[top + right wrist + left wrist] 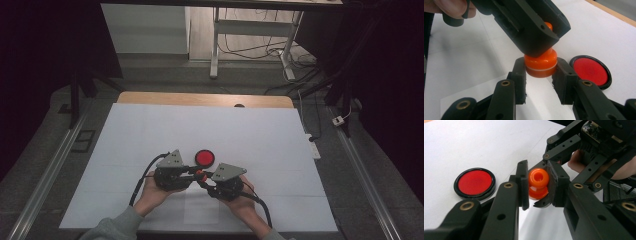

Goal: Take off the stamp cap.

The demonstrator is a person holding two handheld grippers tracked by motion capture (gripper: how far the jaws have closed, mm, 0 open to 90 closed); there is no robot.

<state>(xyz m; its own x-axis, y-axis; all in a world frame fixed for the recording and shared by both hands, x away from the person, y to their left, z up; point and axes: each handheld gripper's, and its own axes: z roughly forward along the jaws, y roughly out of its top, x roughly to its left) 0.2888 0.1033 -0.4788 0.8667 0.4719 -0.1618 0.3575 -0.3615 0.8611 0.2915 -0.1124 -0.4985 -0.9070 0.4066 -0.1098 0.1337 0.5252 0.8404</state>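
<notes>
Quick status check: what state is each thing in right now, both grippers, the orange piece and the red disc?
Left gripper: shut on the orange piece's upper knob.
Right gripper: shut on the orange piece's wider base.
Orange piece: upright, clamped between both grippers, just above the white sheet.
Red disc: lying flat on the white sheet, untouched, beside the grippers.

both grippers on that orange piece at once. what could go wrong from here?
1. The small glossy orange plastic knob is clamped by the left gripper on its top and the right gripper on its base; its rounded, shiny surface could slip out if the hands pull or twist unevenly.
2. The round red disc with a black rim lies close by on the white table cover; a jerk could knock it.
</notes>
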